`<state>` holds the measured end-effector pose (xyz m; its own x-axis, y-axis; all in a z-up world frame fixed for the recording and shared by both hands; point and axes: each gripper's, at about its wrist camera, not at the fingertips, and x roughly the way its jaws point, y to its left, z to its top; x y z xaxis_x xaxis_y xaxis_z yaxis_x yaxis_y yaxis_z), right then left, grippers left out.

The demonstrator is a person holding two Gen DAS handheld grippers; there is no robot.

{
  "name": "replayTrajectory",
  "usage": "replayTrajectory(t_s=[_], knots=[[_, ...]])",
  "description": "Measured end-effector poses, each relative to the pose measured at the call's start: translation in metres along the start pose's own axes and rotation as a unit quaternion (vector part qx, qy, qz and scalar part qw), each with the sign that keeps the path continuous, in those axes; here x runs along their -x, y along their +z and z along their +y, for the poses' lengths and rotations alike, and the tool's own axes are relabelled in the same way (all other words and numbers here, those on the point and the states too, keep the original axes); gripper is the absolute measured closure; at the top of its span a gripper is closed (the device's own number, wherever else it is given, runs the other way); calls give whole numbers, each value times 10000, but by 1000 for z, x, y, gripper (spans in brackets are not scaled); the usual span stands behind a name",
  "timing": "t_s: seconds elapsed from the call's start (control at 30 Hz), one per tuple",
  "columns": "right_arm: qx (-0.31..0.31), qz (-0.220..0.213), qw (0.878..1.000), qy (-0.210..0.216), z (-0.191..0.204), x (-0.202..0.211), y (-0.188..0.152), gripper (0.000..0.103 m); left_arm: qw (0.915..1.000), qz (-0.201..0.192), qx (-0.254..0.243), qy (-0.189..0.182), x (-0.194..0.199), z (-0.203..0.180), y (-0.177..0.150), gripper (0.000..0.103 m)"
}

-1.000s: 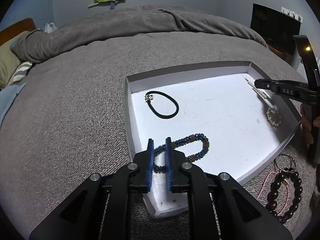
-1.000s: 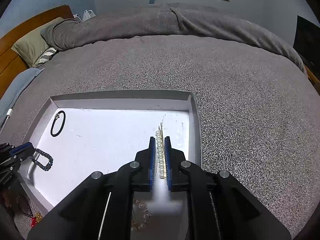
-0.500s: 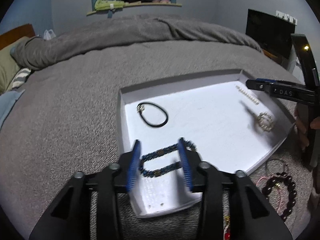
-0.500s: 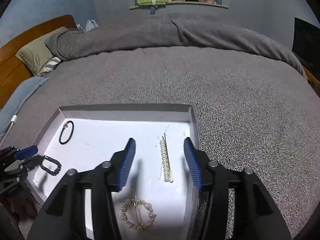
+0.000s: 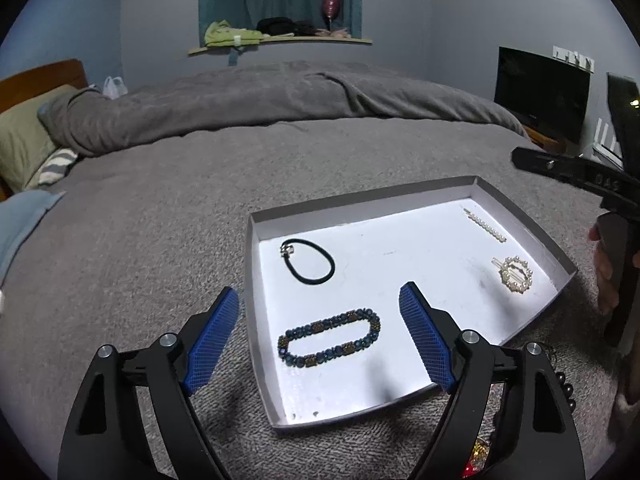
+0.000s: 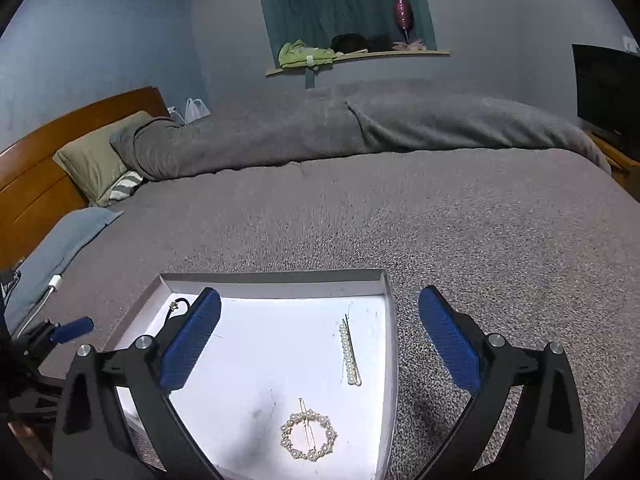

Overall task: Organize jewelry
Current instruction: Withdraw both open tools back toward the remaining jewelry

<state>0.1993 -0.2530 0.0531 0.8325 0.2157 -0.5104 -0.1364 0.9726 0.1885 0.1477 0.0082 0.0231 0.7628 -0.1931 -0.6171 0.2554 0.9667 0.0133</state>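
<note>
Both jaws opening, nothing gripped; blue bracelet point(image 5: 329, 337) and pearl clip point(image 6: 350, 353) lie below in tray point(image 5: 404, 197); dark beads point(image 5: 565, 390) outside remain.

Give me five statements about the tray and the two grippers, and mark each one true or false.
1. The blue bead bracelet lies flat in the tray. True.
2. The left gripper is clamped on the bracelet. False: its jaws are opening and the pads stand clear of it.
3. The black hair tie lies on the blanket outside the tray. False: it is inside the tray, near a far corner.
4. The pearl bar clip and the round pearl clip both lie in the tray, apart from each other. True.
5. The right gripper holds the bar clip. False: its jaws are opening, nothing between the pads.
</note>
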Motion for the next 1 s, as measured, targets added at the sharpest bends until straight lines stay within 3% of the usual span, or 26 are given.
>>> replayTrajectory(t_s=[0.17,0.37,0.6,0.8,1.0], knots=[[-98,-67,9999,-79,4,19,-2,5,9998,-6,-2,179,7,-1,-5,11],[1,-176,9997,-164,17,46,-15,5,9995,-161,178,181,24,1,-10,10],[365,-177,9975,-586,25,67,-47,5,9982,-373,348,325,47,2,-18,9],[271,-133,9987,-422,20,84,-70,5,9977,-394,375,416,62,5,-36,8],[500,2,9980,-378,22,96,-104,5,9979,-120,457,443,70,14,-66,8]])
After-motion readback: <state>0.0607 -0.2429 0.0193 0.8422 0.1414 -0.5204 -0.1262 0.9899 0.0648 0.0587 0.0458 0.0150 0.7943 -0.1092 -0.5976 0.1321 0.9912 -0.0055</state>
